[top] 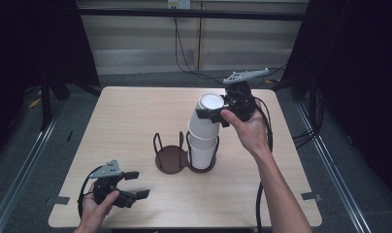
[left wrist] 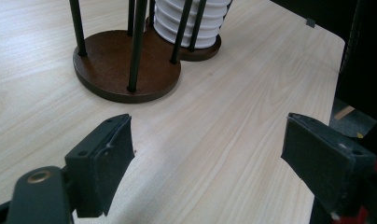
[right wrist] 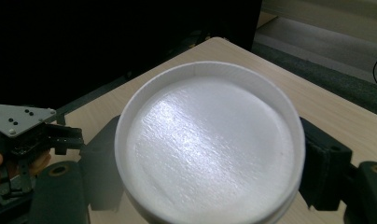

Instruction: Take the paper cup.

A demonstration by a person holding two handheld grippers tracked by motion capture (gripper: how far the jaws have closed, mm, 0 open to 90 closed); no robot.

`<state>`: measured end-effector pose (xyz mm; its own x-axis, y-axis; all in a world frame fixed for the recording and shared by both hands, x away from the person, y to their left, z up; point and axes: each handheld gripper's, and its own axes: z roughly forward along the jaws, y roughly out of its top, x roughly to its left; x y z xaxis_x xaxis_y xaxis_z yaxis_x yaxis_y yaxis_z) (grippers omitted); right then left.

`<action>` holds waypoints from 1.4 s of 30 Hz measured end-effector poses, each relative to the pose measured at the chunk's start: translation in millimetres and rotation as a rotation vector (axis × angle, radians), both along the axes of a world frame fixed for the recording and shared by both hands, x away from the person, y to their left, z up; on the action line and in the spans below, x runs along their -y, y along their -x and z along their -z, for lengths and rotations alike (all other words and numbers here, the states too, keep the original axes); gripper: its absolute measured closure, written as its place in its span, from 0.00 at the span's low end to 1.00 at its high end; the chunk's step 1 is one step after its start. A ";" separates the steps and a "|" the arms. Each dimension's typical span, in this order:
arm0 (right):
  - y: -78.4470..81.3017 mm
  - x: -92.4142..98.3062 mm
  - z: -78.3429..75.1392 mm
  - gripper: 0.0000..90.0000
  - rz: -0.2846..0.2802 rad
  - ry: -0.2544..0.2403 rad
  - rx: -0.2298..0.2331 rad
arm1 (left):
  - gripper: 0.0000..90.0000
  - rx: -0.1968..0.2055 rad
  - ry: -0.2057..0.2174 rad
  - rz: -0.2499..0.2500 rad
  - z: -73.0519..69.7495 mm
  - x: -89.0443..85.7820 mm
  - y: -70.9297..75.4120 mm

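Right now my right gripper (top: 214, 114) is closed on the top white cup (top: 208, 112) of an upside-down stack, its two black jaws pressed against opposite sides of the cup at roughly three and nine o'clock in the right gripper view, where the cup's flat round base (right wrist: 210, 144) faces the camera between them. From the high view, that cup sits tilted on the stack of white cups (top: 203, 145), at about one o'clock from the table's centre, and the stack stands in the right-hand ring of a dark wire cup holder (top: 173, 154). Its left-hand ring, at nine o'clock from the stack, has nothing in it, with a bare brown base disc (left wrist: 126, 65) and thin black uprights around it. My right hand (top: 250, 127) wraps the gripper body from the three o'clock side, and the grey three-cornered plate sticks up at twelve o'clock above it. My left gripper (top: 134, 185) rests low over the wooden table (top: 136, 116) near its seven o'clock corner, held by my left hand (top: 94, 209), well apart from the holder. Its jaws stand apart with only bare tabletop between them, gripping nothing, and in the left gripper view they point toward the holder at about eleven o'clock. I can also see that left gripper at the nine o'clock edge of the right gripper view.
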<state>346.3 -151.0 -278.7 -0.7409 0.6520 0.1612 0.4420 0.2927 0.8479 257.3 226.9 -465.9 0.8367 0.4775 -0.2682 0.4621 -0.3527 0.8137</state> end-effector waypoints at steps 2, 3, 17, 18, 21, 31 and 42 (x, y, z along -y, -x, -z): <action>1.3 1.6 0.0 0.26 0.006 -0.012 0.003 | 0.18 -0.001 0.001 0.000 0.0 0.4 0.4; 1.8 3.2 -0.1 0.26 0.007 -0.017 0.005 | 0.18 -0.001 0.001 0.000 0.0 0.4 0.5; 11.5 13.2 -9.1 0.27 0.011 -0.056 0.047 | 0.18 0.005 0.019 0.013 -0.4 0.4 0.1; 11.7 13.9 -9.5 0.27 0.010 -0.060 0.048 | 0.18 0.004 0.022 0.011 -0.4 0.4 0.0; 12.9 15.1 -10.9 0.27 0.015 -0.066 0.053 | 0.18 0.003 0.027 0.010 -0.5 0.3 -0.2; 18.3 22.0 -16.2 0.27 0.021 -0.103 0.072 | 0.18 0.015 0.063 0.022 -1.2 -0.1 -0.9; 25.0 30.9 -22.1 0.27 0.022 -0.138 0.094 | 0.18 0.014 0.061 0.010 -0.7 2.1 -3.3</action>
